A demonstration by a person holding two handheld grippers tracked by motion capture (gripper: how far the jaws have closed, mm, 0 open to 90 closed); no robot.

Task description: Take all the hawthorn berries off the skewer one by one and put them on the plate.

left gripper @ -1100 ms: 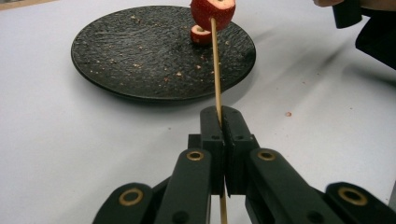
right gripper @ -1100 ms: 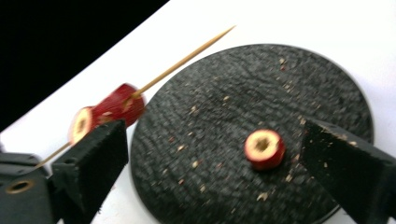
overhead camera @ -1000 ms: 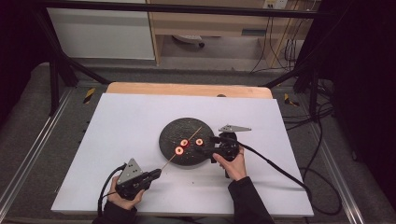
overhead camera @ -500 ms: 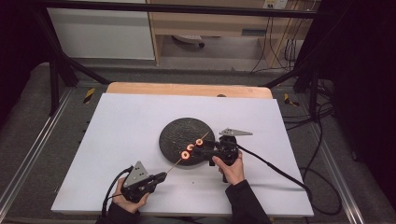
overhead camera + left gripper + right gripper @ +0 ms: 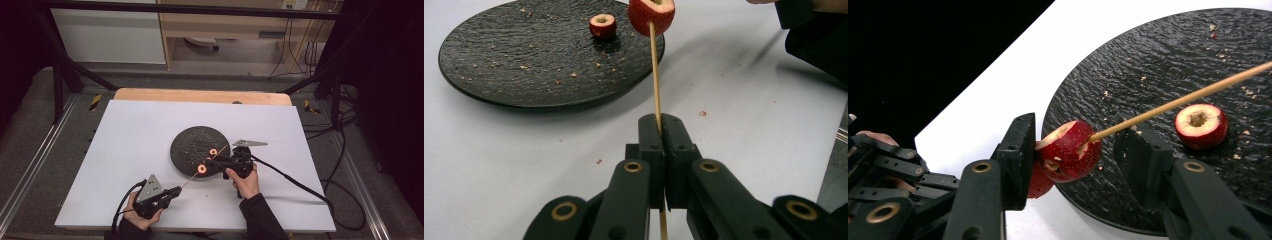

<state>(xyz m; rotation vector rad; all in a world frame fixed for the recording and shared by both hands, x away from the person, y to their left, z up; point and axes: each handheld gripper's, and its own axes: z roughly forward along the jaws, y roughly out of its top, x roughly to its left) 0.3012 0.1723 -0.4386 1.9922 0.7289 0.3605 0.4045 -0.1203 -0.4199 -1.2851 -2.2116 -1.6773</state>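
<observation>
Skewer (image 5: 655, 75) held low and near by the left gripper (image 5: 659, 125), jaws clenched tight on the thin wooden stick, which ran away up and to the right toward the black plate (image 5: 499, 60). A red fruit piece (image 5: 1068, 152) sat speared at its far end, just over the plate's near rim.

The right gripper (image 5: 1083, 145) bracketed that fruit with its jaws spread. One jaw looked pressed against the fruit's side, the other stood clear of it, so nothing was gripped.

Risks from there, and there were a few. The stick was thin and held only at its near end, so a sideways shove from the right gripper could have bent or snapped it. The fruit was hollowed and showed torn flesh, so a hard squeeze might have split it off the stick. If it dropped, it hung over the rim and could have rolled onto the white table (image 5: 125, 150) instead of the plate.

Farther back, a second cored fruit (image 5: 1201, 125) lay loose on the plate among crumbs.

Hard to read: another patch of red (image 5: 1040, 182) peeked from behind the right gripper's touching jaw, and I could not tell whether it was on the stick. The skewer's tip was buried in the fruit, and its back end was cut off below the left gripper's jaws.
</observation>
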